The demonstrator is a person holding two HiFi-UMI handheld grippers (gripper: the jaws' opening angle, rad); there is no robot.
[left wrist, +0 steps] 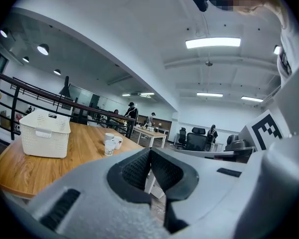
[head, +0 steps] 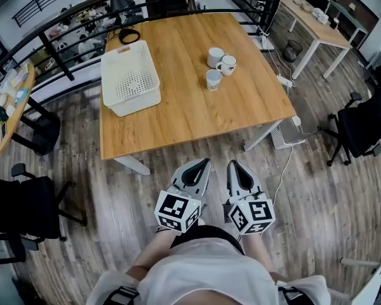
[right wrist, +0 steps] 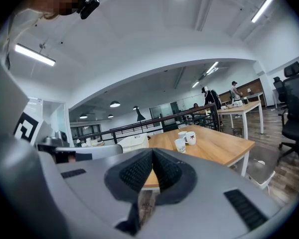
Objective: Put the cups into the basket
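Biggest thing in front of me is the wooden bench (head: 197, 116), seen whole from the head view, w/ both grippers held side by side over the plank floor (head: 317, 189), short of its near edge. On the bench's left part sits the basket (head: 130, 78): white plastic, rectangular, perforated walls and bottom, a slot handle in the short ends, mouth up. The left gripper (head: 206, 162) and right gripper (head: 232, 164) are both closed, jaws pressed tip to tip w/ nothing between them, as each gripper view shows plainly. The cups (head: 227, 65), three of them, stand upright in a tight cluster on the bench's far right part, well apart from the basket and from both grippers. All are white and approx. the same size, at least one w/ a handle, one carrying a dark mark on its side. Hard to read: that mark is too small to make out, and in the left gripper view the cups overlap so I can't separate them cleanly. In the right gripper view the left gripper's body covers the lower part of the basket. The hands holding the grippers are hidden under the marker cubes, and a black loop (head: 128, 35) at the bench's far edge behind the basket is too small to identify.
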